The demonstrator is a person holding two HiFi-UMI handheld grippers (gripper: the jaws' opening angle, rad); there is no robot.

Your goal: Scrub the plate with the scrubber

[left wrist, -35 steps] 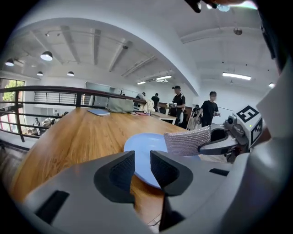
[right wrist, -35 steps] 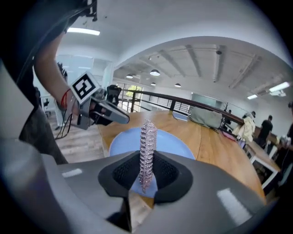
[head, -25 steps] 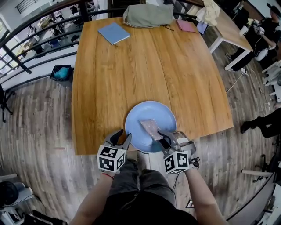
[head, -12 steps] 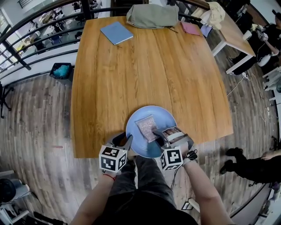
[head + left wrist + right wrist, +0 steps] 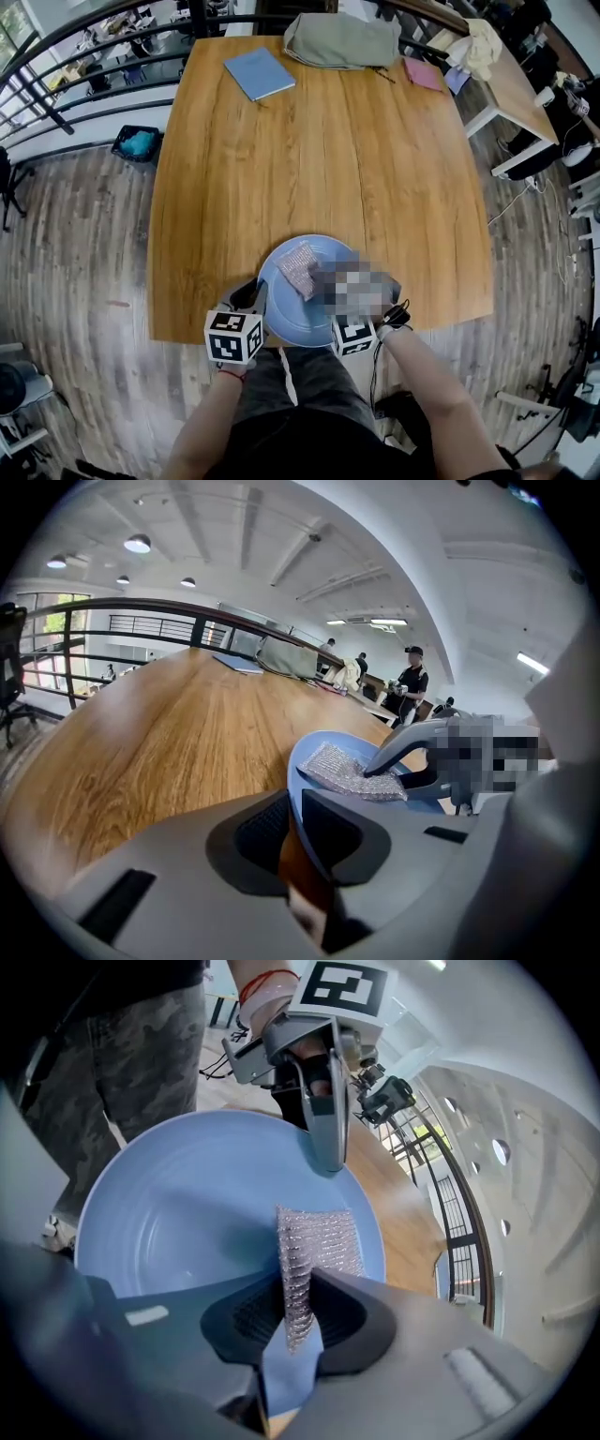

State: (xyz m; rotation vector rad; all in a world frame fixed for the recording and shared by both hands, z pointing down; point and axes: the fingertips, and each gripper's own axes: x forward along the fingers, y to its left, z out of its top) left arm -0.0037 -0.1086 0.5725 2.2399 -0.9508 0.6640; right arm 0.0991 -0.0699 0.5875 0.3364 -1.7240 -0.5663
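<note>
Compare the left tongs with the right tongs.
The left tongs have just been closing, onto the rim of the plate; the right tongs pinch the scrubber. The left tongs sit at the plate's near edge; the right tongs reach over its bowl. Both are shut on something.

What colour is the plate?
Light blue; the plate shows best in the right gripper view.
</note>
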